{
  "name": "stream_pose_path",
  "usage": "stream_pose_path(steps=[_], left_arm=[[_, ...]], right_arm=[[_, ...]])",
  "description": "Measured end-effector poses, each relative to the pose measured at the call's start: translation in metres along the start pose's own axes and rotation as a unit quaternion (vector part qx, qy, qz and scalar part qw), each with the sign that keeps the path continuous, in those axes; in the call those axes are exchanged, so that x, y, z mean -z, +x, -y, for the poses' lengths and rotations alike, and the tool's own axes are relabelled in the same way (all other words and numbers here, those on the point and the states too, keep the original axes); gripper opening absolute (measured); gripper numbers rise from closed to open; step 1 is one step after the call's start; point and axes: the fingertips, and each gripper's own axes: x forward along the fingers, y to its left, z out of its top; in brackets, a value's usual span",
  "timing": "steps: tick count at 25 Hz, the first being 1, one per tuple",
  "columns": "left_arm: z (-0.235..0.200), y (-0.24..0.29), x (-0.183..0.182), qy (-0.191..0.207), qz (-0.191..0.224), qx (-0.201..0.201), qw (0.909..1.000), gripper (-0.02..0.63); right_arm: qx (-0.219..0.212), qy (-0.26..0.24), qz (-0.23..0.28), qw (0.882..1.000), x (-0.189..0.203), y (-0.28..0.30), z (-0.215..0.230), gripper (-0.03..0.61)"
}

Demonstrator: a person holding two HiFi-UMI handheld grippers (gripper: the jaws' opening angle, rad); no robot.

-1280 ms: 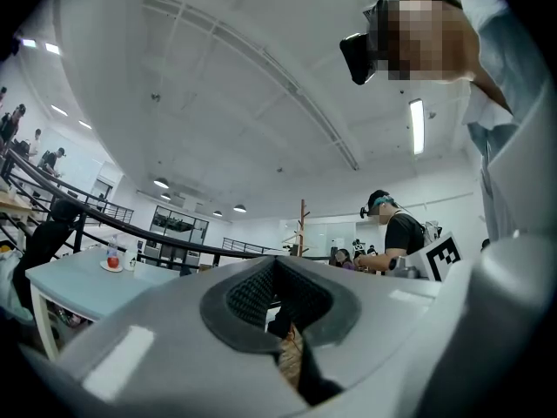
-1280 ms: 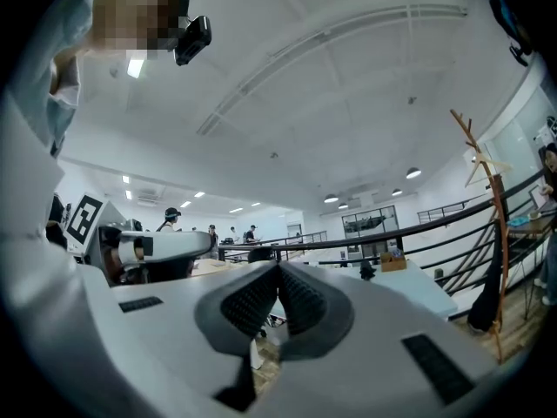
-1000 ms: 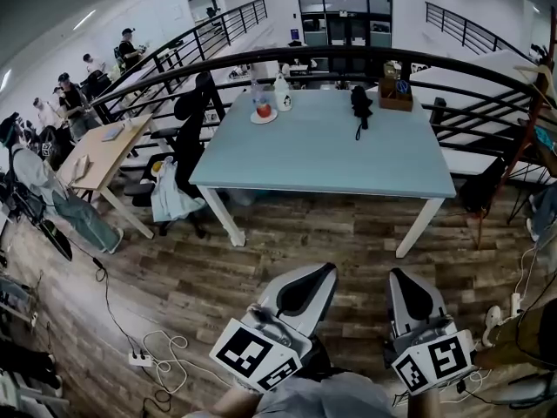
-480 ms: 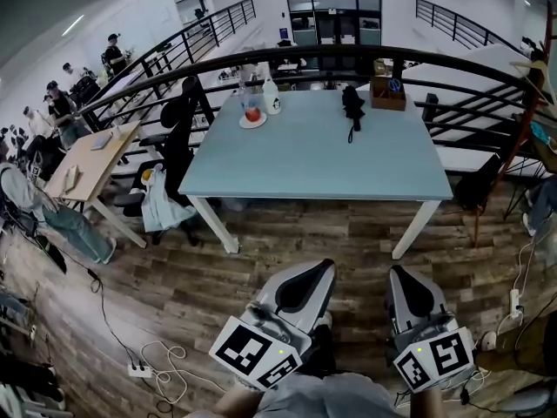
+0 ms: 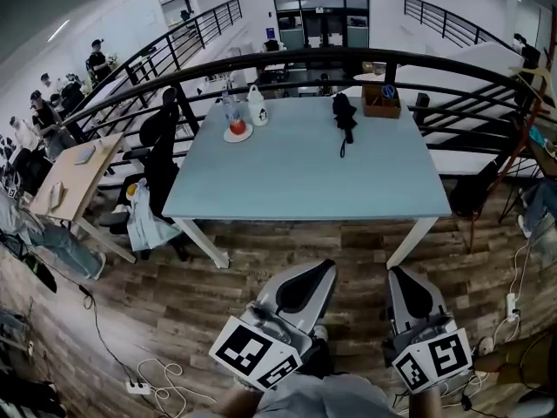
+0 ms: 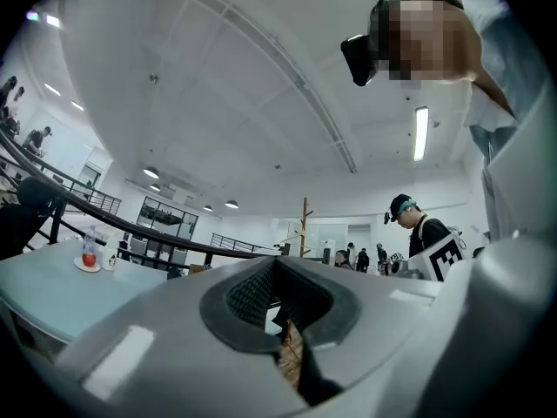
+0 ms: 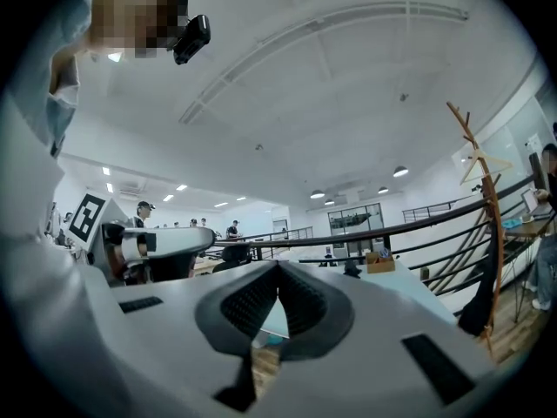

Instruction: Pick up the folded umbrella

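Folded umbrella (image 5: 342, 111) lies far off on the table (image 5: 305, 190); left gripper (image 5: 324, 270) and right gripper (image 5: 400, 275) clenched empty, I'm approaching and must open next.

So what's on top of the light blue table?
A folded black umbrella, a wooden box, a white bottle and a plate holding something red, all near the far edge of the table. The box's contents are too small to make out.
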Motion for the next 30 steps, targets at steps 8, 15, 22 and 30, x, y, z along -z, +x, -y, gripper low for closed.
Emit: stream_pose_path(steps=[8,15,22,30], left_arm=[[-0.062,0.053,-0.009,-0.006,0.002,0.011,0.9999,0.005],[-0.115,0.086,-0.016,-0.011,0.010,0.011,0.9998,0.005],[-0.151,0.104,-0.015,-0.015,0.013,0.011,0.9997,0.005],[-0.172,0.108,-0.012,-0.018,0.012,-0.002,0.9998,0.005]], right_arm=[[0.014,-0.005,0.001,1.000,-0.012,0.073,0.034,-0.001],[0.017,-0.013,-0.001,1.000,-0.017,0.131,0.052,-0.001],[0.017,-0.024,-0.002,1.000,-0.017,0.169,0.060,-0.002],[0.021,-0.023,-0.010,0.999,-0.012,0.183,0.068,-0.002]])
